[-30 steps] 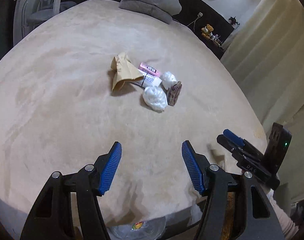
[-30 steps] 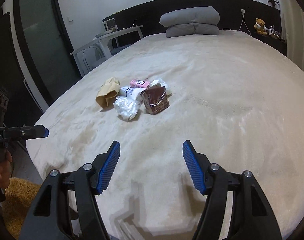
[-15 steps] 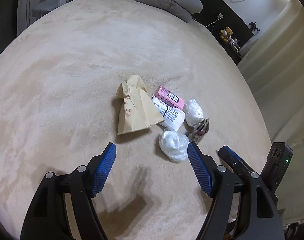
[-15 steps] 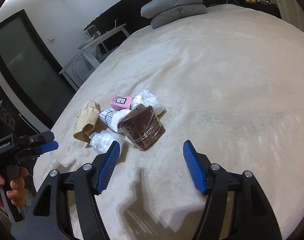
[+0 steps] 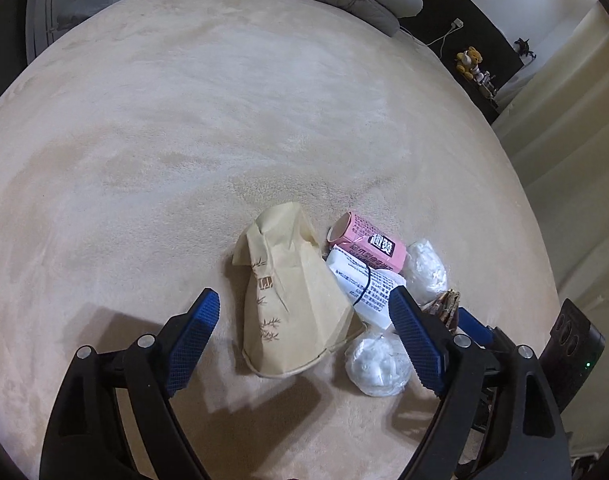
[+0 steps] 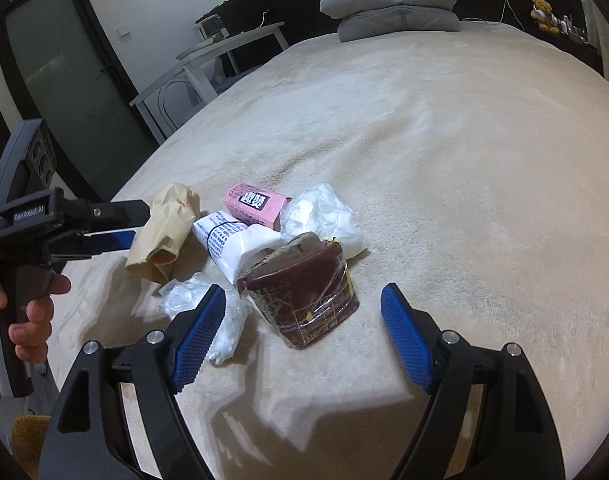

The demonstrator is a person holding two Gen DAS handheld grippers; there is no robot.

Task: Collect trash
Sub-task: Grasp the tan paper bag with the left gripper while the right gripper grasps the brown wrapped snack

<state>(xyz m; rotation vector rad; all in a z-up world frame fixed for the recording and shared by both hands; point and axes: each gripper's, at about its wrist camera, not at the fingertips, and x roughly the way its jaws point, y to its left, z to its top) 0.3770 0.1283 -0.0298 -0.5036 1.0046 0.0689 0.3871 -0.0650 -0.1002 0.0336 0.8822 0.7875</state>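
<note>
Nothing looks collected yet: both tongs, left (image 5: 302, 330) and right (image 6: 302, 330), are spread empty over the beige plush bed (image 5: 184, 120), the tan paper bag (image 5: 288, 296) and dark-red plastic-wrapped packet (image 6: 304, 300) untouched.

Grey pillows (image 6: 392, 4) – teddy bear (image 6: 542, 8) – white table (image 6: 208, 60).

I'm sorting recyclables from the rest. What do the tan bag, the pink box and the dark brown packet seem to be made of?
The tan bag looks like matte kraft paper: sharp creases, a printed motif. The pink box seems to be thin printed cardboard, with an open end and flat faces. The dark brown packet appears wrapped in glossy clear plastic film, judging by its wrinkled highlights; what's inside can't be told.
</note>
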